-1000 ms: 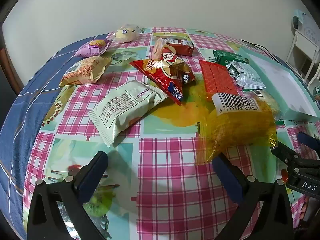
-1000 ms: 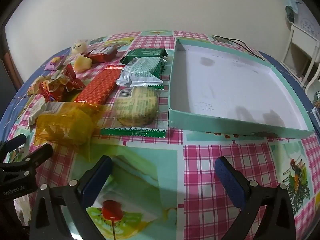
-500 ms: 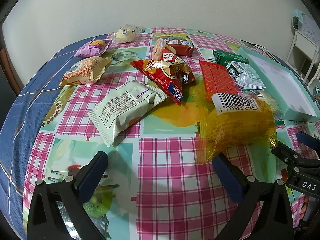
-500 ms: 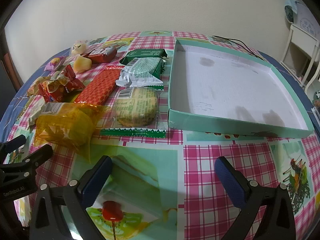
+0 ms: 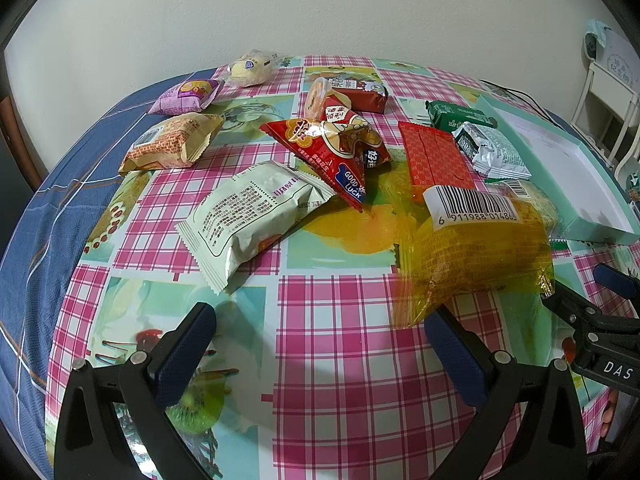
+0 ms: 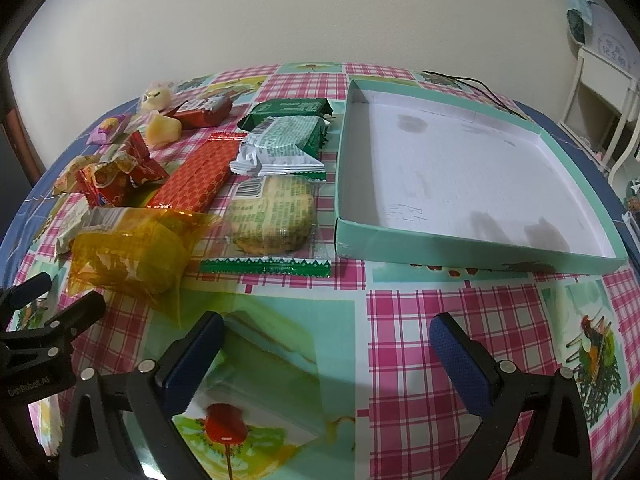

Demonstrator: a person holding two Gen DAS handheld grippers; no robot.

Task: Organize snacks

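Nothing is shifting: I'm still holding both my left tongs [image 5: 320,344] and right tongs [image 6: 326,348] spread wide, crinkly yellow packet [image 5: 476,256] lying glossy ahead.

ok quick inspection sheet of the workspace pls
surface: table under a pink plaid fruit-print cloth
job's things: empty teal box; snack packets lie loose left of it, yellow packet nearest
clutter: nothing seen
grippers: left gripper and right gripper both open, holding nothing
cables: black cable behind the box
surroundings: plain wall, white furniture at right
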